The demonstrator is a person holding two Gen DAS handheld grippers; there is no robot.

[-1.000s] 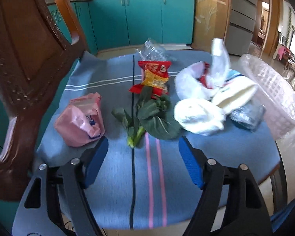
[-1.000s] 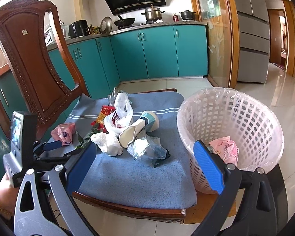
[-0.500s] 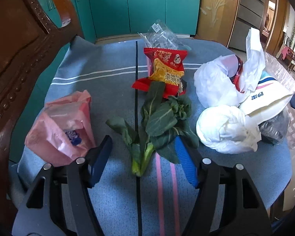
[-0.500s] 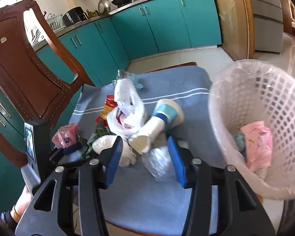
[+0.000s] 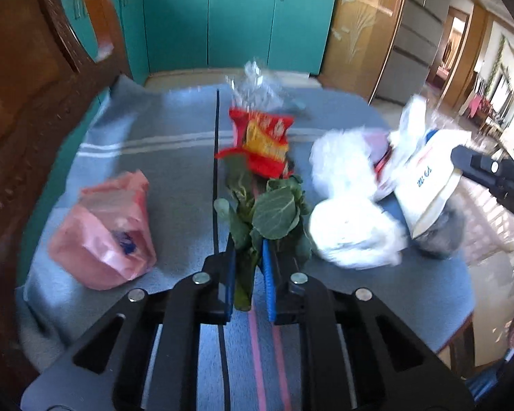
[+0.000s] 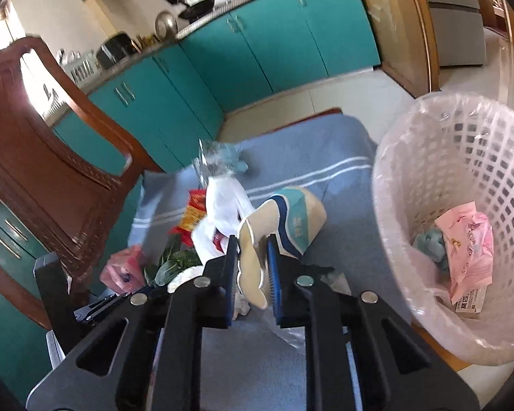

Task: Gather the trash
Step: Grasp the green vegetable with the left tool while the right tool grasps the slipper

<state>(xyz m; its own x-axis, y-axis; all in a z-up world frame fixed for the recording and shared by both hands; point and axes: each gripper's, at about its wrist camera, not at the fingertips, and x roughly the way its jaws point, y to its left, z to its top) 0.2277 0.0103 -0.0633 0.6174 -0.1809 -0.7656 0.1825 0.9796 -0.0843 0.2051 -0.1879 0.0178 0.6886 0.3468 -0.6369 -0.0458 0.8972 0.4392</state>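
My left gripper is closing on the stems of a bunch of leafy greens on the blue striped cloth; both blue pads press the stems. My right gripper is closing on the rim of a crushed paper cup, white with blue and teal bands, and the rim is squeezed flat between its pads. Around them on the cloth lie a pink plastic bag, a red and yellow snack packet, crumpled white bags and a clear wrapper.
A white lattice basket lined with clear plastic stands right of the seat and holds a pink packet. The carved wooden chair back rises on the left. Teal kitchen cabinets stand behind, across tiled floor.
Both grippers have moved in over the seat and their jaws have gone from wide to nearly shut, the left around the greens' stems, the right around the cup's rim.
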